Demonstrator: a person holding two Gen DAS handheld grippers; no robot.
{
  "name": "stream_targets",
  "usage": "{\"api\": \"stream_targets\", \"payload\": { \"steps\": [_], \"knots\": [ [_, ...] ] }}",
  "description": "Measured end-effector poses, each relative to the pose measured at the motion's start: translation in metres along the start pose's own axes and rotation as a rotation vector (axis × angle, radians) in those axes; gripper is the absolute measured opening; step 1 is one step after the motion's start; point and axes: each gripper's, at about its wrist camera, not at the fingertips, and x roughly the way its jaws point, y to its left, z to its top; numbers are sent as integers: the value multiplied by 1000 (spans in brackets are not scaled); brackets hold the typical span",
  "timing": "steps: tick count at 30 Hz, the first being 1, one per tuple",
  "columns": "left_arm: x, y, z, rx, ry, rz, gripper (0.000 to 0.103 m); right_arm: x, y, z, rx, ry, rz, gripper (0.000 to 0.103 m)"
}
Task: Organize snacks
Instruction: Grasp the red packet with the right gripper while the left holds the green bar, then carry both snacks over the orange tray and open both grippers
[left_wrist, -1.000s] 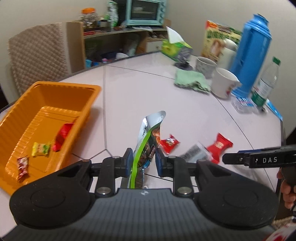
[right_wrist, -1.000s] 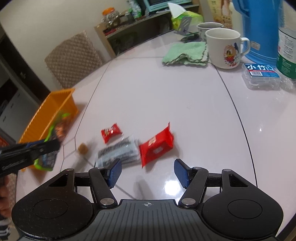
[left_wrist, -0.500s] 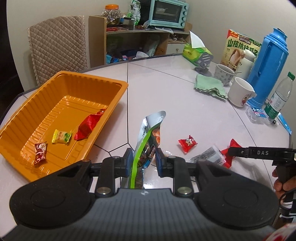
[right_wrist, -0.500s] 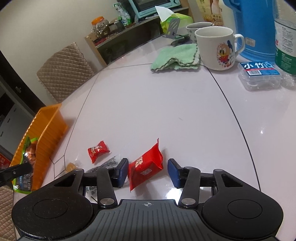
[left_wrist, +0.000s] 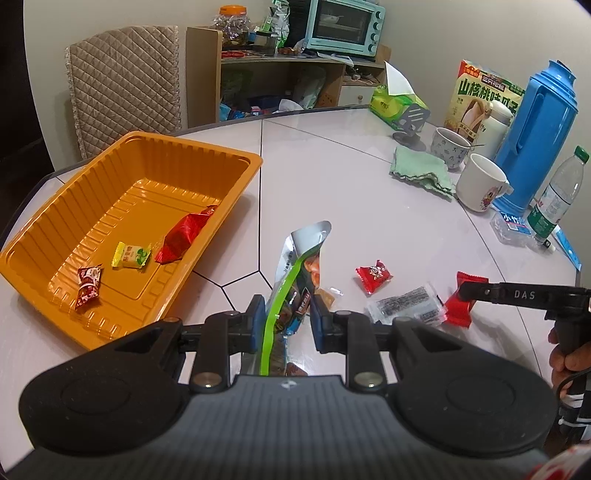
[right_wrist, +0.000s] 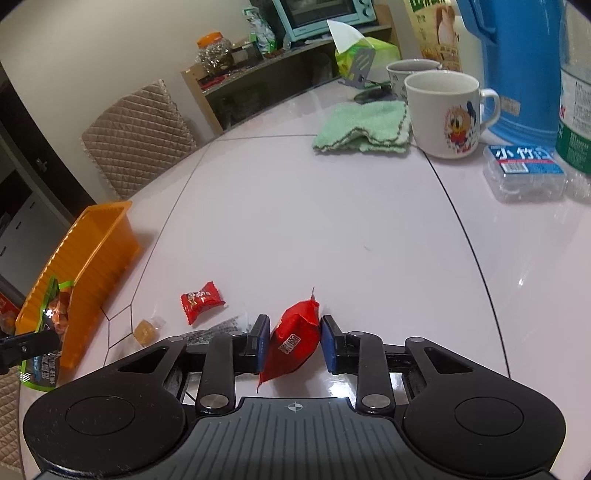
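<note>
My left gripper (left_wrist: 287, 322) is shut on a tall silver and green snack pouch (left_wrist: 295, 273), held above the table just right of the orange tray (left_wrist: 207, 153). The tray holds a red packet (left_wrist: 184, 234), a yellow candy (left_wrist: 131, 254) and a small red candy (left_wrist: 88, 286). My right gripper (right_wrist: 295, 343) is shut on a red snack packet (right_wrist: 295, 338) down at the table top. A small red candy (right_wrist: 201, 301), a clear black-printed packet (left_wrist: 406, 304) and a small brown candy (right_wrist: 146, 328) lie on the table beside it.
At the far right stand a white mug (right_wrist: 445, 112), a second mug (left_wrist: 448, 146), a green cloth (right_wrist: 364, 127), a blue thermos (left_wrist: 535, 133), a water bottle (left_wrist: 557, 195) and a small clear box (right_wrist: 524, 171). A tissue box (left_wrist: 395, 103) and a quilted chair (left_wrist: 122, 85) are behind.
My left gripper has carried the pouch left, toward the tray. My right gripper has moved forward over the red packet and closed on it.
</note>
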Motion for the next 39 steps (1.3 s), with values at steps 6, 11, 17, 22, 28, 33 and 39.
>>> {"api": "stream_targets", "payload": {
  "steps": [6,11,17,22,28,33,39],
  "knots": [
    [-8,-1,-1,-4,-13,2,23,-10,4,1,-27,-11,6,20],
    [-16,-2,-4,-7,-22,2,23,-19,7,-1,-35,-22,20,20],
    [-25,-4,-9,-14,-27,7,23,-29,9,-4,-35,-29,36,20],
    [-33,-4,-12,-27,-35,10,23,-40,10,-4,-37,-43,50,20],
    [-44,-4,-16,-38,-48,13,23,-51,15,-4,-44,-48,75,19],
    [-54,0,-19,-57,-57,22,23,-58,27,-6,-63,-39,108,19],
    [-68,11,-24,-95,-68,42,23,-62,49,-6,-96,-15,173,19]
  ]
}}
